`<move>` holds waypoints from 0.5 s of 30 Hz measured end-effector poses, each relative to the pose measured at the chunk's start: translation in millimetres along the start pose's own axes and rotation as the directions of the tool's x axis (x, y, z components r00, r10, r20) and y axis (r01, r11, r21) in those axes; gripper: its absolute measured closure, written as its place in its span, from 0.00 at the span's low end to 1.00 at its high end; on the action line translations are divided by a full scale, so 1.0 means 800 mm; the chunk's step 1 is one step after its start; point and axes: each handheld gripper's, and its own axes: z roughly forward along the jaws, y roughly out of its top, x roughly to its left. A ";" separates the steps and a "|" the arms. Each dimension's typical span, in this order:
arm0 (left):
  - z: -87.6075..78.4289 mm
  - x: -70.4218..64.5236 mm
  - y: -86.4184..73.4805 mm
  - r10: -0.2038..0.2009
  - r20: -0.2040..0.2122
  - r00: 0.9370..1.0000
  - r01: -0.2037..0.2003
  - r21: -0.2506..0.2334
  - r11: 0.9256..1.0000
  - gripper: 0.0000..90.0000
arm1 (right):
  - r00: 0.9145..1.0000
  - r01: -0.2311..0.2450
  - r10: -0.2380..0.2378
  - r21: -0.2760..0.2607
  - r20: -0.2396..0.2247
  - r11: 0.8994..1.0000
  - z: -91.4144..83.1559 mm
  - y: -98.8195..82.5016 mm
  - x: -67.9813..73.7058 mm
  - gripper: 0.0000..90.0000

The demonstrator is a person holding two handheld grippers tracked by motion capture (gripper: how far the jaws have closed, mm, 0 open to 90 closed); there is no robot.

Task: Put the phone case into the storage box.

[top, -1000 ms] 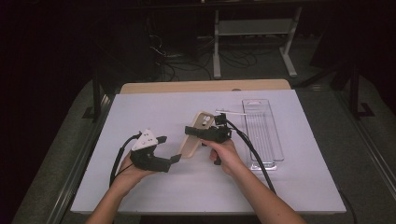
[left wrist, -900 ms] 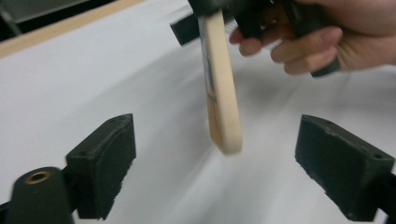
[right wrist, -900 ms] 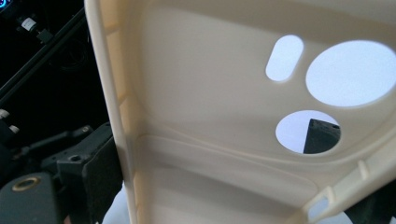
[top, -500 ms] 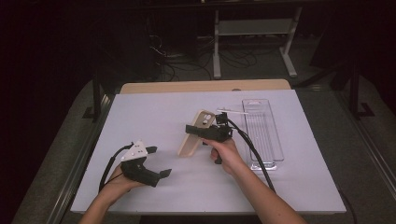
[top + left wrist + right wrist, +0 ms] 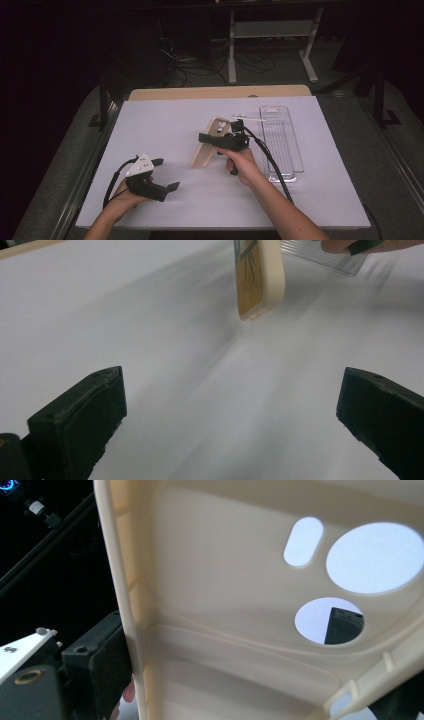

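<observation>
Nearest to us, at the front left of the white table (image 5: 165, 120), we hold the left gripper (image 5: 167, 175) low over the surface. Its jaws have just been opening and now stand spread wide, with nothing between them; in the left gripper view we see only bare tabletop between the two black pads (image 5: 85, 415).

Farther in, near the middle of the table, our right hand (image 5: 243, 165) holds the right gripper (image 5: 210, 139), which pinches a cream phone case (image 5: 210, 142). The case stands tilted, its lower end close to the table or touching it, we cannot tell which, and its top with the camera cut-outs leaning toward the far side. In the right gripper view we look into the hollow inside of the case (image 5: 225, 605); one jaw presses on its outer edge, and the other jaw shows through a round camera hole. From the left gripper view, the case (image 5: 257, 280) hangs ahead of the open jaws, well apart from them.

Beyond the right gripper and to its right lies a clear plastic tray (image 5: 282, 137), lengthwise on the table. A thin white stick (image 5: 248, 119) lies at the tray's far left corner.
</observation>
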 end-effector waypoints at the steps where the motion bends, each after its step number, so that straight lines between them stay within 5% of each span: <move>1: 0.000 0.000 0.000 -0.005 0.003 1.000 0.005 0.001 1.000 0.00 | 1.000 0.001 -0.001 -0.006 -0.002 1.000 0.000 0.001 0.000 0.10; 9: 0.002 -0.001 0.000 0.031 -0.010 0.999 -0.030 0.019 0.999 0.00 | 1.000 0.010 -0.010 -0.024 0.009 1.000 -0.011 0.011 -0.002 0.10; 15: 0.002 0.001 0.000 0.016 -0.005 1.000 -0.016 0.008 1.000 0.00 | 1.000 0.022 -0.022 -0.043 0.016 0.999 -0.020 0.023 -0.003 0.10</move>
